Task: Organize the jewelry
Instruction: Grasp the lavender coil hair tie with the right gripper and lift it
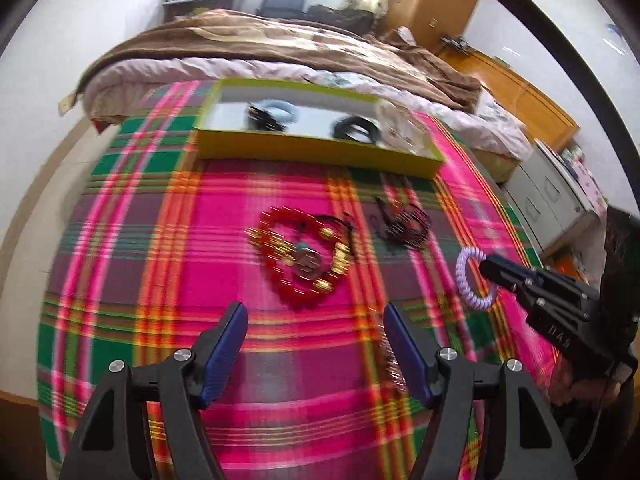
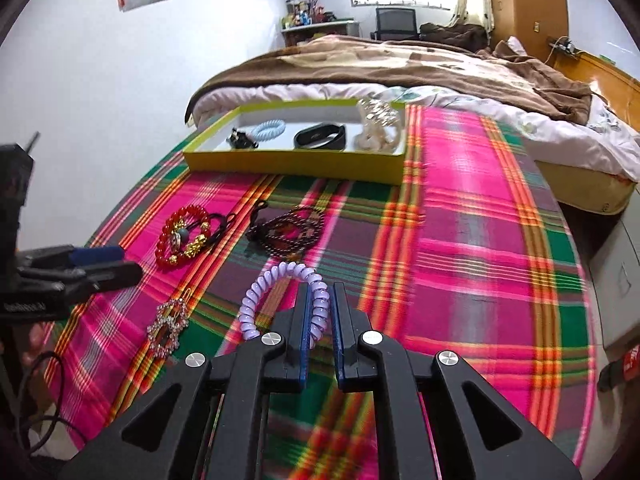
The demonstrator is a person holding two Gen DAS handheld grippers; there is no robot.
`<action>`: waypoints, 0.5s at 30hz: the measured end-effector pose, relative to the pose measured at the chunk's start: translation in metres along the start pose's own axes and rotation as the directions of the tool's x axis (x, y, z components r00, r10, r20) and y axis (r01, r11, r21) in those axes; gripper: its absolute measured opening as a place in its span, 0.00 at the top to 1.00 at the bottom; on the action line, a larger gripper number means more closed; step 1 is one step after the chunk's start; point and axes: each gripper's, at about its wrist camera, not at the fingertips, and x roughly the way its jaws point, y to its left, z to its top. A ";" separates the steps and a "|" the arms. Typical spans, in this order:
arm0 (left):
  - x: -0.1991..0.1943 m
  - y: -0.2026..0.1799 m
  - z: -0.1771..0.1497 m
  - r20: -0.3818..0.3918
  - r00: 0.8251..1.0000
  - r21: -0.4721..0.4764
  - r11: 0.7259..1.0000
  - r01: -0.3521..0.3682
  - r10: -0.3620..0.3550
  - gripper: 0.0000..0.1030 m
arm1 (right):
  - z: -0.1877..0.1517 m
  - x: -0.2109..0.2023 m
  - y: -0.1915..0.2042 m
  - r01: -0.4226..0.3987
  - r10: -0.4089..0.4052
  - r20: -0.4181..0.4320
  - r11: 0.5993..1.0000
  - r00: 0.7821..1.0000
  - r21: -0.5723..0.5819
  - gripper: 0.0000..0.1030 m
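My right gripper (image 2: 322, 292) is shut on a purple spiral hair tie (image 2: 264, 294), which hangs to its left above the plaid cloth; the left wrist view shows that purple spiral hair tie (image 1: 466, 276) at the tip of the right gripper (image 1: 490, 270). My left gripper (image 1: 314, 314) stands open over the cloth, just short of a red bead bracelet (image 1: 298, 258) tangled with gold charms and black cord. A dark bead bracelet (image 1: 406, 226) lies to its right. A sparkly brooch (image 2: 168, 326) lies near the left gripper (image 2: 120, 264). The yellow-green box (image 2: 296, 162) holds a blue spiral tie (image 2: 268, 128), a black band (image 2: 320, 135) and pale jewelry (image 2: 378, 128).
The plaid cloth (image 2: 480, 240) covers a round table. A bed with a brown blanket (image 2: 400, 64) lies beyond the box. Grey drawers (image 1: 552, 196) stand at the right edge of the table, and a white wall is at the left.
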 end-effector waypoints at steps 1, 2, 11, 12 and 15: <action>0.004 -0.004 -0.002 -0.012 1.000 0.010 1.000 0.011 -0.011 0.32 | -0.001 -0.004 -0.002 0.004 -0.004 0.003 1.000 1.000 -0.001 0.91; 0.006 -0.007 -0.003 -0.019 1.000 0.015 1.000 0.015 -0.014 0.32 | -0.003 -0.007 -0.002 0.008 -0.008 0.007 1.000 1.000 -0.002 0.91; 0.022 -0.030 -0.012 -0.064 0.998 0.065 0.997 0.029 -0.024 0.32 | -0.010 -0.020 -0.015 0.018 -0.019 0.024 1.000 1.000 0.020 0.91; 0.023 -0.031 -0.013 -0.065 0.997 0.064 0.997 0.033 -0.029 0.32 | -0.011 -0.020 -0.015 0.018 -0.018 0.023 1.000 1.000 0.021 0.91; 0.024 -0.034 -0.013 -0.057 0.998 0.072 0.997 0.019 -0.015 0.37 | -0.012 -0.020 -0.014 0.019 -0.019 0.021 1.000 1.000 0.020 0.91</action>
